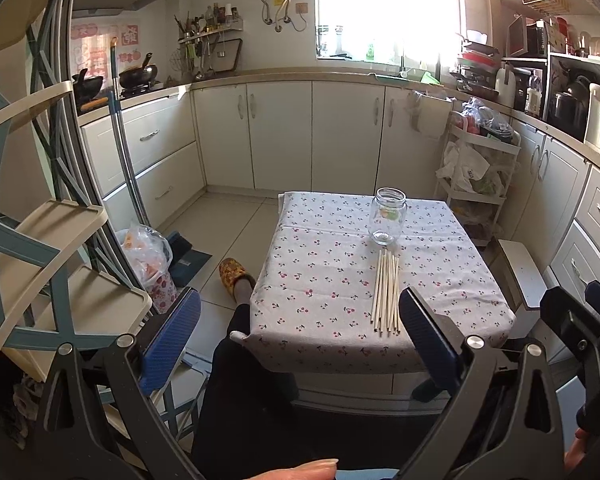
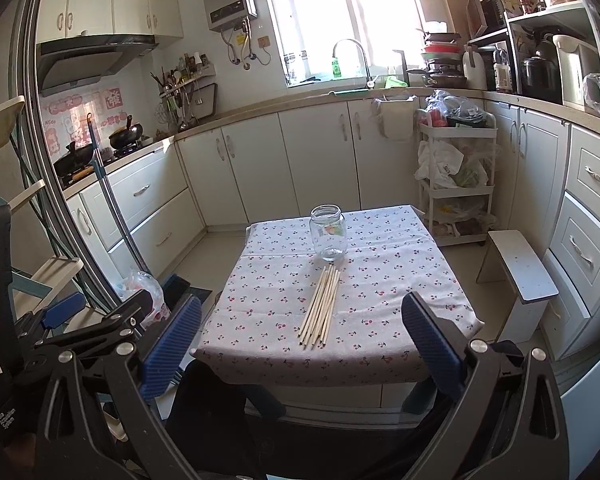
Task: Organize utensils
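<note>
Jaws of both the left gripper [image 1: 296,336] and right gripper [image 2: 300,344] stand released before the tabletop's [image 2: 396,296] near edge, where chopsticks [image 2: 321,307] point lengthwise toward the jar [image 2: 328,238] beyond, nearer the right gripper.

One glass jar [image 2: 328,238] is seen on one cloth-covered worktop [image 2: 400,300]. One bundle of wooden sticks [image 2: 321,307] is laid beside it; roughly eight are made out, though an exact count cannot be settled where they overlap. Two claws are counted, the left claw [image 1: 296,340] and the right claw [image 2: 300,344], each fitted with two blue-padded fingers. One slipper [image 1: 236,276] is seen on the floor.
</note>
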### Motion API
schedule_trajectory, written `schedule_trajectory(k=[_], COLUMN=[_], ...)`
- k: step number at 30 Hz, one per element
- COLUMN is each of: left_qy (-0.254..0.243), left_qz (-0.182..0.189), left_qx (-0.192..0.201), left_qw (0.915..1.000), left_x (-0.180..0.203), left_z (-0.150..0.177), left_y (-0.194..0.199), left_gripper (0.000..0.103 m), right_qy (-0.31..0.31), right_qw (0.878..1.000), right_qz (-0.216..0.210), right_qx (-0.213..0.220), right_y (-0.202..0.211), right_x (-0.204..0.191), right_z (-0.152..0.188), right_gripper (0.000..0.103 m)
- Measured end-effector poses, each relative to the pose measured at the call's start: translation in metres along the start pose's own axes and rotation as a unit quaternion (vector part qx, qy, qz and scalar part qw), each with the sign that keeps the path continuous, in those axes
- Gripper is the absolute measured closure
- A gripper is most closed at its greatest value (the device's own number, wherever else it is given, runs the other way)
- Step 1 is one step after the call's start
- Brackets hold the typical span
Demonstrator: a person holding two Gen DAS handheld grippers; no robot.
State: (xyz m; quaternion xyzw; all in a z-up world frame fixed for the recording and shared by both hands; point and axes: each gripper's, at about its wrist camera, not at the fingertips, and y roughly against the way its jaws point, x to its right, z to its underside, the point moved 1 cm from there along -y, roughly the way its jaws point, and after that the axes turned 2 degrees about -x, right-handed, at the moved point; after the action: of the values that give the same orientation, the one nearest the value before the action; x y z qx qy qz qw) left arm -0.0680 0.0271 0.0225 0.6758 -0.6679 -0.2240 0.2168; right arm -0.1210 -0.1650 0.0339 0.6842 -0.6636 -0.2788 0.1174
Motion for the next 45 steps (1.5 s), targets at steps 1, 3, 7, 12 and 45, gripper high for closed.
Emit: schedule_trajectory(k=[1,3,7,12,45], left_qy=[0.0,0.0,0.0,0.0,0.0], left_qz=[0.0,0.0,0.0,0.0,0.0], left_qx=[0.0,0.0,0.0,0.0,-0.002], left_qw=[1.0,1.0,1.0,1.0,1.0], left_x=[0.0001,0.0002,0.0004,0.0009,0.0012], left_z=[0.0001,0.0,0.0001,0.0001,0.0003], left_y=[0.0,0.0001,0.0001,0.0,0.0005], left_gripper=[0.008,0.008,0.008,0.008,0.008], right_qy=[0.0,0.001,0.002,0.004,0.004], right_qw=[1.0,1.0,1.0,1.0,1.0], right_qz=[0.0,0.0,-0.001,-0.002,-0.001], right_qx=[0.0,0.0,0.001,0.002,0.003], right_y=[-0.0001,0.0,0.0004,0.0017,0.0013], right_x=[0.0,-0.0009,-0.0014,-0.0025,-0.0038], right_z=[0.0,-0.0002,-0.0003,0.0004,0.0019], right_gripper=[0.007,0.007,0.007,0.007,0.007])
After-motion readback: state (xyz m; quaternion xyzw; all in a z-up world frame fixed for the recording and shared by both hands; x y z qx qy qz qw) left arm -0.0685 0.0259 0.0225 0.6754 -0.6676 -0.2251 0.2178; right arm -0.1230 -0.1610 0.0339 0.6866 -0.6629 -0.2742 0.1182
